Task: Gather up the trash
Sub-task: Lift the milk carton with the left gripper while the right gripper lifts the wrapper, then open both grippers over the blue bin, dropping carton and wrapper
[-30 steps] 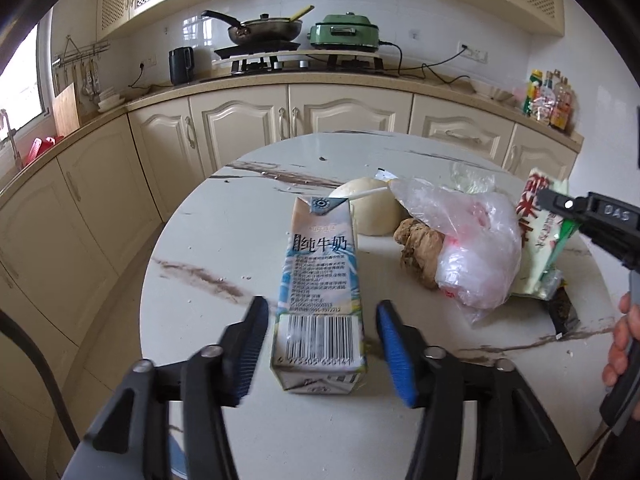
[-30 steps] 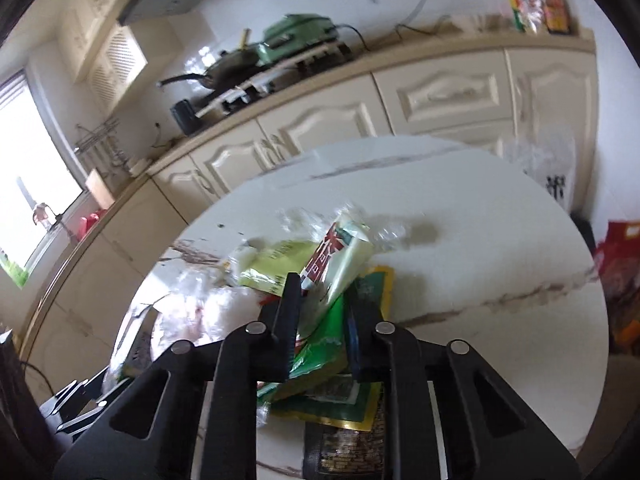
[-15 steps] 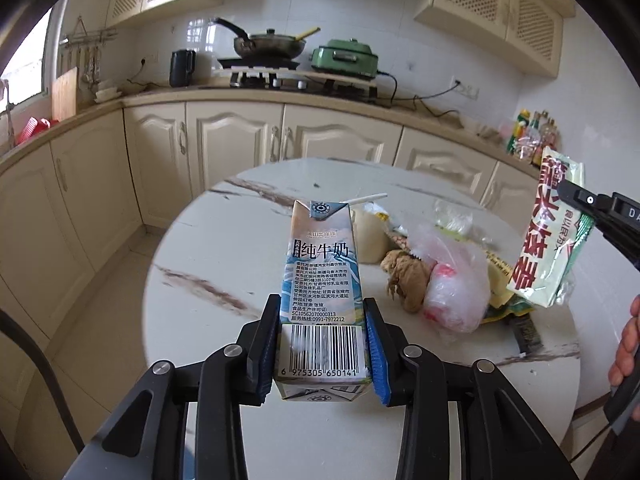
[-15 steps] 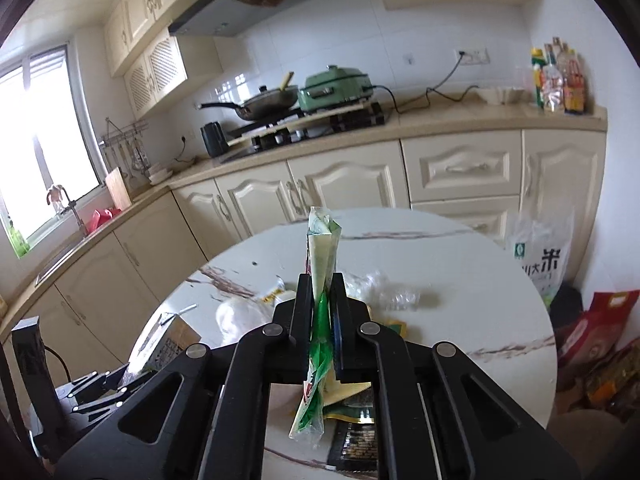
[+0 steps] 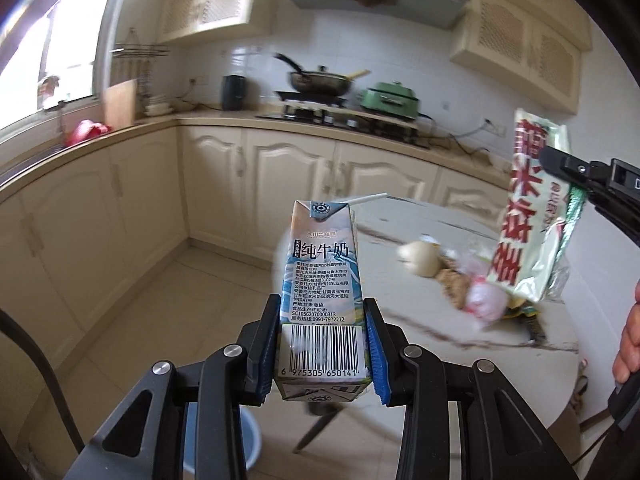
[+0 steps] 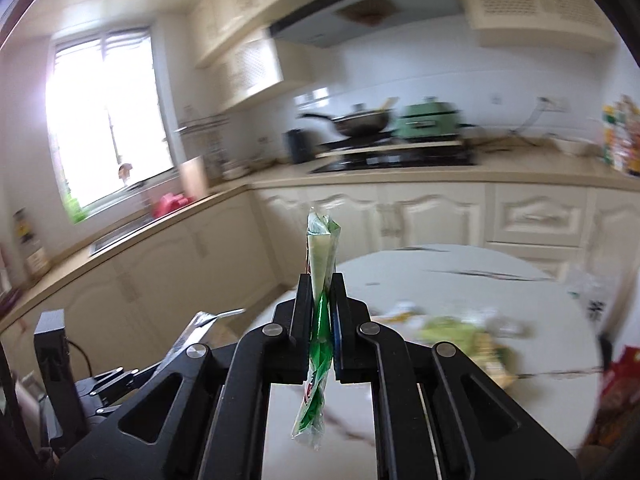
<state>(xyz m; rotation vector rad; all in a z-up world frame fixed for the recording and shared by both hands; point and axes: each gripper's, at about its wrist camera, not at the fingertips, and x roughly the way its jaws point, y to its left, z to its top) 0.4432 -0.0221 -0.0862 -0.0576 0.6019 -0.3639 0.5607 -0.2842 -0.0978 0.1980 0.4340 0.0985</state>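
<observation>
My left gripper is shut on a milk carton with a bent straw, held upright in the air beside the round marble table. At the right of the left wrist view my right gripper pinches a green and white snack wrapper aloft. In the right wrist view the same right gripper is shut on that wrapper, seen edge-on, hanging below the fingers. More trash stays on the table: a pink plastic bag, a brown lump and other wrappers.
A blue bucket stands on the floor below the left gripper. A round cream thing lies on the table. Cream cabinets and a counter with a wok and green cooker run along the back. A hand shows at the right edge.
The left gripper closed on the carton and lifted it off the table toward the left. The right gripper clamped the green wrapper and raised it off the pile.
</observation>
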